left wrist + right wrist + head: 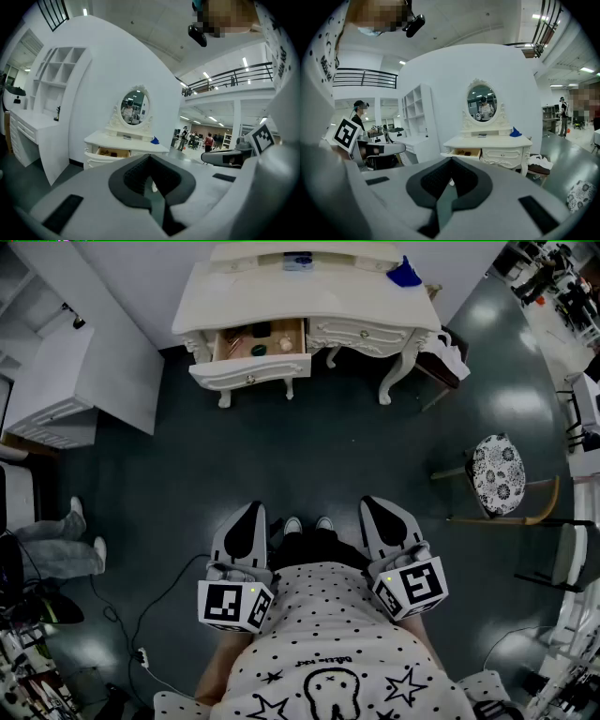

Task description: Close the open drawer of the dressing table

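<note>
Left claw [249, 512] and right claw [377, 506] closed, empty (well off); drawer [251, 371] items [259, 349], perhaps loose, could jump if slammed.

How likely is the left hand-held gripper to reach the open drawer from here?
Probably not yet: the left hand-held gripper is far from the open drawer, across the floor. Nothing blocks the way.

Dressing table [309, 296] far centre, backed against the wall, mirror [482, 101] on its far edge. Open drawer [251, 367] at the table's left front, sticking out toward the near side, small items inside. Small object [405, 274] on the tabletop's right end. Shelf unit [70, 381] left of the table. Chair [502, 476] right, nearer than the table.
</note>
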Tool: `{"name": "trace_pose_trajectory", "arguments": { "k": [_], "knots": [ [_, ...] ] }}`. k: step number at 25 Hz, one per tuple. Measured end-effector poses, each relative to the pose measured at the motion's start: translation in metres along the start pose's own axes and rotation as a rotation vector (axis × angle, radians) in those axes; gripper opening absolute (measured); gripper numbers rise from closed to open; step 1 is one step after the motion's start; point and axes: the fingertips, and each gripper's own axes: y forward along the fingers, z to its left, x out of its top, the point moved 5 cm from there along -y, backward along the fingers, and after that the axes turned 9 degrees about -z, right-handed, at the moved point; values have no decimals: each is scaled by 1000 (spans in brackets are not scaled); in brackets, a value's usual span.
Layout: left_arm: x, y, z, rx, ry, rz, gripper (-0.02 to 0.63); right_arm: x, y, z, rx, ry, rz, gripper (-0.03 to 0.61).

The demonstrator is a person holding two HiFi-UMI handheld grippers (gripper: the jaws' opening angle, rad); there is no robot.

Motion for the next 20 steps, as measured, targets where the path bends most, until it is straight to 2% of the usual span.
{"name": "trace_pose_trajectory", "arguments": {
  "k": [11, 20],
  "knots": [
    [1, 4, -16, -6, 17, -9, 12, 4, -8, -12, 6, 0, -15, 9],
    [-7, 19, -39, -10, 25, -11, 12, 5, -15, -38, 13, -10, -21, 9]
  ]
}}
